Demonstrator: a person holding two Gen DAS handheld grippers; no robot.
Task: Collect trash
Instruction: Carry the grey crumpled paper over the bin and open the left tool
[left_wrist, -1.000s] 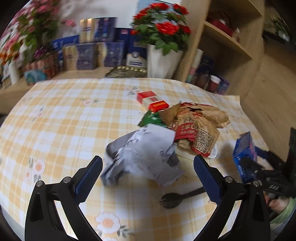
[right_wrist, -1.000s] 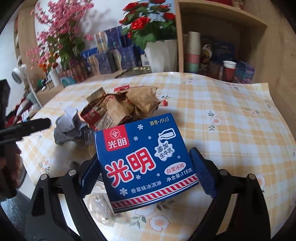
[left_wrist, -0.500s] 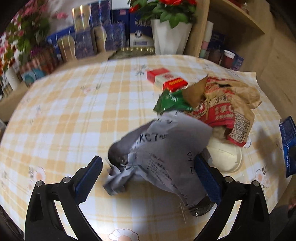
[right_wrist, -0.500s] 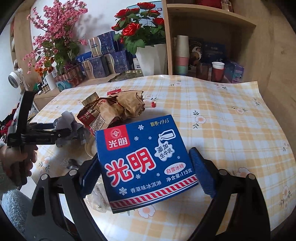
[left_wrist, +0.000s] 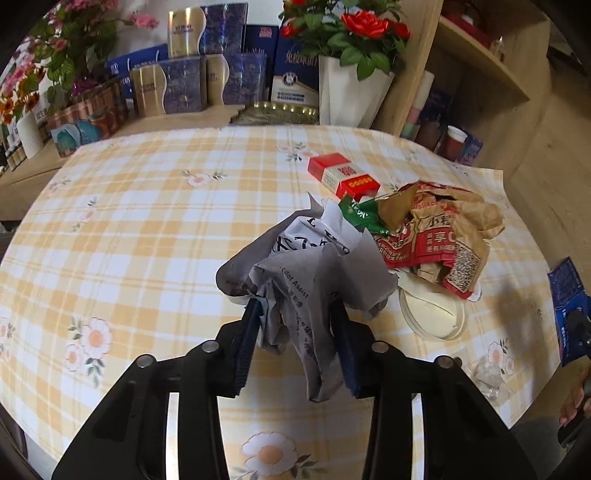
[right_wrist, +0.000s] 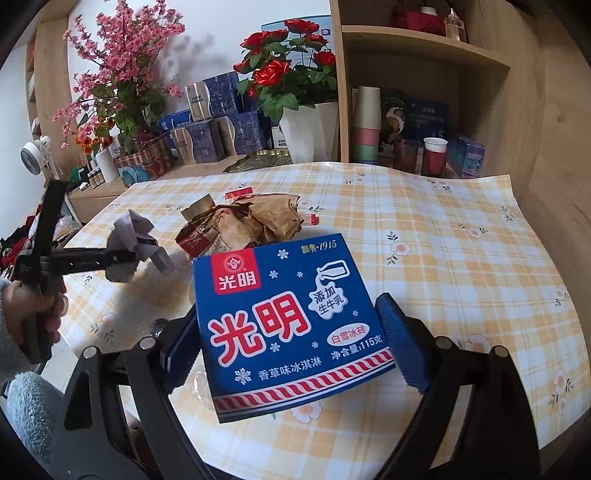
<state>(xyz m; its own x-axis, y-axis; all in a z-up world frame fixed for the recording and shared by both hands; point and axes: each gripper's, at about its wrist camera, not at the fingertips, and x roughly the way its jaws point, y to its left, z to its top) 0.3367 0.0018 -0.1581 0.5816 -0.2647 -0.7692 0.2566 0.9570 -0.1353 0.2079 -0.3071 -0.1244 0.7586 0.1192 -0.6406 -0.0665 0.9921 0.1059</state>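
A crumpled grey-white printed paper (left_wrist: 314, 258) sits between the blue pads of my left gripper (left_wrist: 295, 310), whose jaws are closing and squeeze it from both sides. The right wrist view shows the same paper (right_wrist: 129, 229) bunched at the tip of the left gripper (right_wrist: 147, 254), just above the checked tablecloth (right_wrist: 443, 229). My right gripper (right_wrist: 286, 314) is shut on a flat blue ice cream box (right_wrist: 280, 273) with red Chinese lettering, held above the table's near edge. The box's edge (left_wrist: 565, 291) shows at the far right of the left wrist view.
A crumpled brown and red paper bag (left_wrist: 436, 236), a green wrapper (left_wrist: 360, 216), a red cigarette pack (left_wrist: 343, 177), a white lid (left_wrist: 432, 314) and clear plastic film (left_wrist: 487, 373) lie on the table. A white vase of roses (left_wrist: 347, 92), gift boxes and a wooden shelf stand behind.
My left gripper moved in over the crumpled paper and its wide-open jaws closed onto it. The right gripper rose slightly, still holding the blue box.
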